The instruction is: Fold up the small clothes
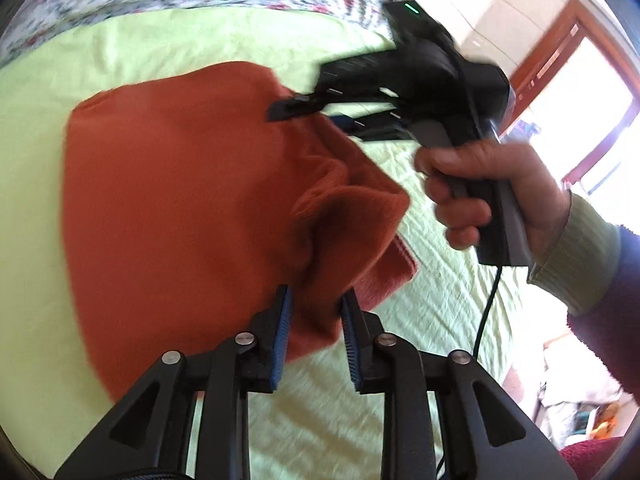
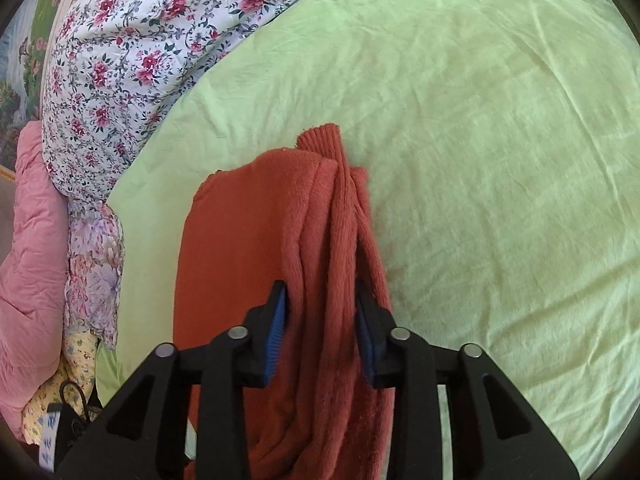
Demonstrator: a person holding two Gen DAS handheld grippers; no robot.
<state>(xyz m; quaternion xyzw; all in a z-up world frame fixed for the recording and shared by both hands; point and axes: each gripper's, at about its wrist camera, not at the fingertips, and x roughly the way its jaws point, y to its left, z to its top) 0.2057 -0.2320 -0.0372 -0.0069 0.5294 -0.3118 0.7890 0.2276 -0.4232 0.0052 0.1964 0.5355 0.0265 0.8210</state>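
A rust-orange knit sweater point(image 1: 180, 200) lies on the light green bedsheet point(image 1: 440, 288). My left gripper point(image 1: 316, 312) is shut on a bunched fold at the sweater's near edge, cloth pinched between the blue pads point(image 1: 283, 320). In the left wrist view my right gripper point(image 1: 304, 114), held by a hand, sits at the sweater's far edge. In the right wrist view the right gripper point(image 2: 320, 316) is shut on a thick gathered fold of the sweater point(image 2: 320, 240), and a ribbed cuff point(image 2: 320, 140) sticks out beyond it.
A floral quilt point(image 2: 120, 60) and a pink quilted blanket point(image 2: 32, 240) lie along the bed's left side. A window with a wooden frame point(image 1: 560, 92) is at the right. The green sheet point(image 2: 500, 160) spreads wide to the right of the sweater.
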